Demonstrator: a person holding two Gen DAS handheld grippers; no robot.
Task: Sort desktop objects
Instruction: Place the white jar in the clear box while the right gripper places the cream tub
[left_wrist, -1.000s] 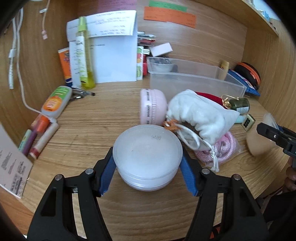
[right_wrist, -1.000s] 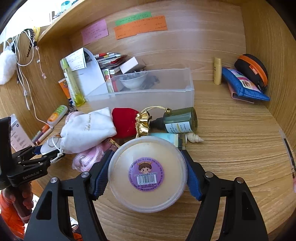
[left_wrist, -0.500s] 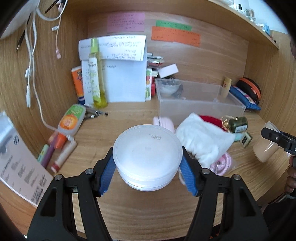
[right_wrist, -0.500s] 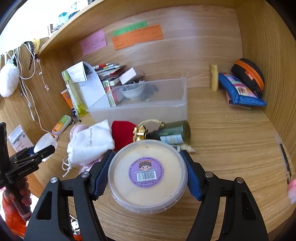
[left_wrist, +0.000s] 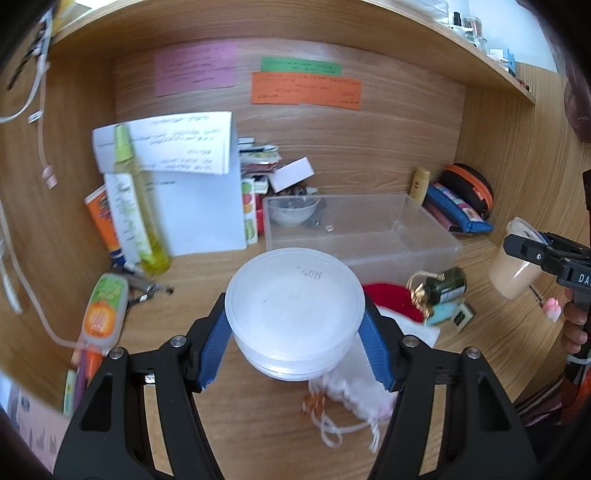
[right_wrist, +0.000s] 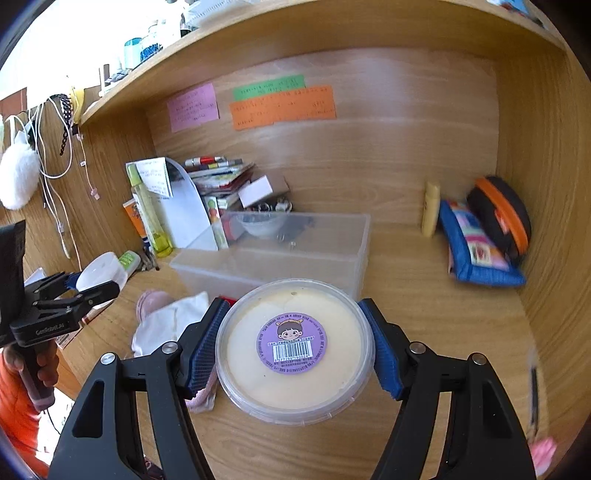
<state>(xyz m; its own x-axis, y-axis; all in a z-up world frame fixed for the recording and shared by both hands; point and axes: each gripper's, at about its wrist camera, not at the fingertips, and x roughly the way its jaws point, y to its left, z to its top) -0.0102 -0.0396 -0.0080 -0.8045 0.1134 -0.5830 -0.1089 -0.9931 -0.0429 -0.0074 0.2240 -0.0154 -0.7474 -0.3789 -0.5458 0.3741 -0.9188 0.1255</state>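
White pouch (left_wrist: 354, 387) half-hidden behind tub (left_wrist: 294, 310)

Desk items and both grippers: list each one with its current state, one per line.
left gripper: shut on white tub
white tub: lidded, held off the desk
right gripper: shut on cream tub
cream tub: lidded, held, sticker facing up
clear bin: open-topped, a small bowl at its far end
green bottle: lying on its side
white drawstring pouch: lying flat, cords loose
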